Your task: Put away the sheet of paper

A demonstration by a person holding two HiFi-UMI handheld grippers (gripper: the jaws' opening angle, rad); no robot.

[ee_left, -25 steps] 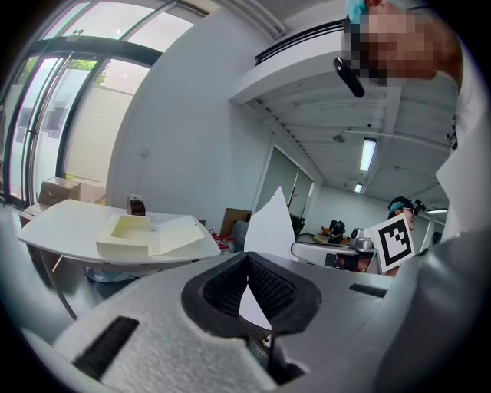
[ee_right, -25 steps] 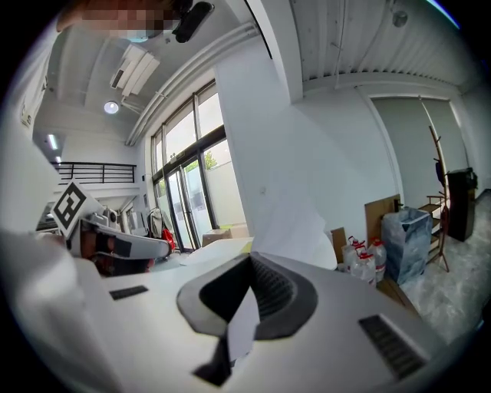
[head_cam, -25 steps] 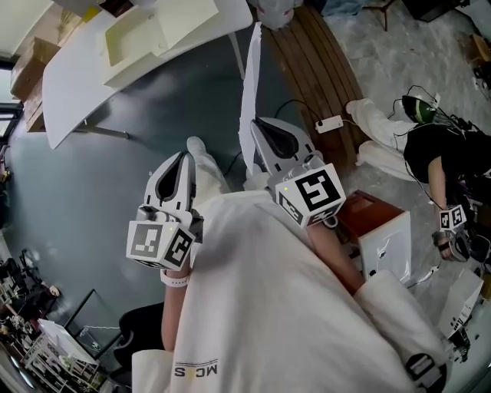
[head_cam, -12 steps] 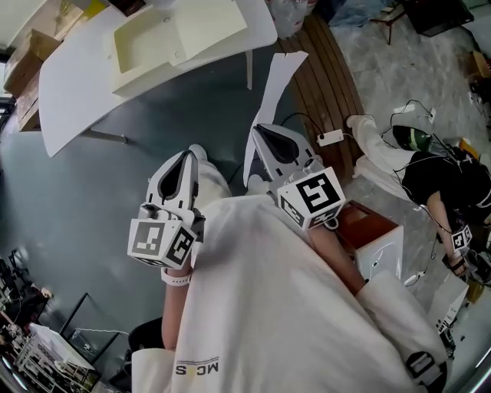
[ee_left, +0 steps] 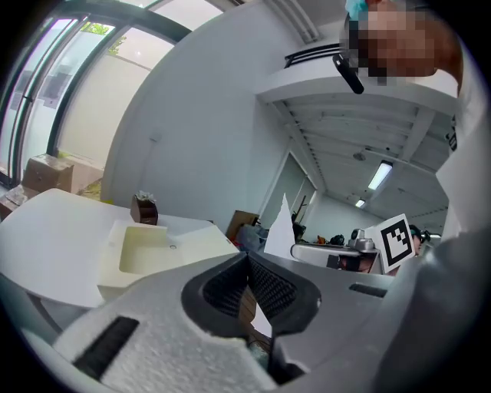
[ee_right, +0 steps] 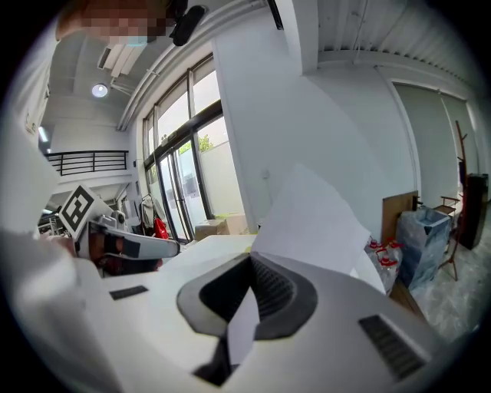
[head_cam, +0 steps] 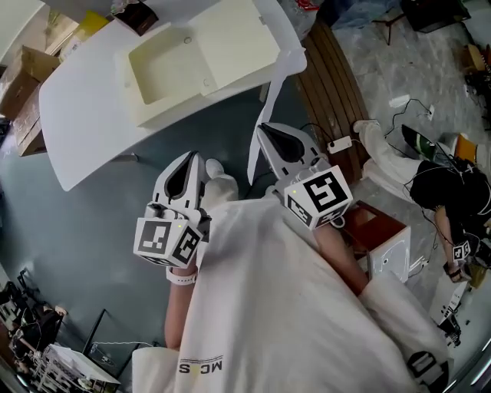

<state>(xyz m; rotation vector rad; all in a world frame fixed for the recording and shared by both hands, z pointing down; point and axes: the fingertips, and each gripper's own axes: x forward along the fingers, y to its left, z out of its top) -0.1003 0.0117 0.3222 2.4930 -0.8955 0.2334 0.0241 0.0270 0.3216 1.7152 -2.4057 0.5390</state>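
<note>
The sheet of paper point(head_cam: 274, 88) stands on edge, pinched at its lower part by my right gripper point(head_cam: 265, 128), which is shut on it. In the right gripper view the white sheet point(ee_right: 314, 215) rises from between the closed jaws of the right gripper point(ee_right: 249, 263) and fans out to the right. My left gripper point(head_cam: 189, 156) is held level beside it, shut with nothing in it; its ribbed pads point(ee_left: 261, 288) meet. From the left gripper view the paper point(ee_left: 281, 228) shows as a white point to the right. Both grippers are close to my chest, short of the white table point(head_cam: 84, 115).
A cream tray point(head_cam: 192, 65) and a small brown pot point(head_cam: 139, 15) sit on the white table. Cardboard boxes point(head_cam: 23, 73) stand at far left. A wooden bench point(head_cam: 337, 84) lies right of the table, a red-and-white box point(head_cam: 383, 234) beside me, and a person point(head_cam: 445, 184) on the floor at right.
The table and tray have come nearer and lower in the head view. The paper stays in the right gripper, now leaning more to the right. Both grippers keep their pose.
</note>
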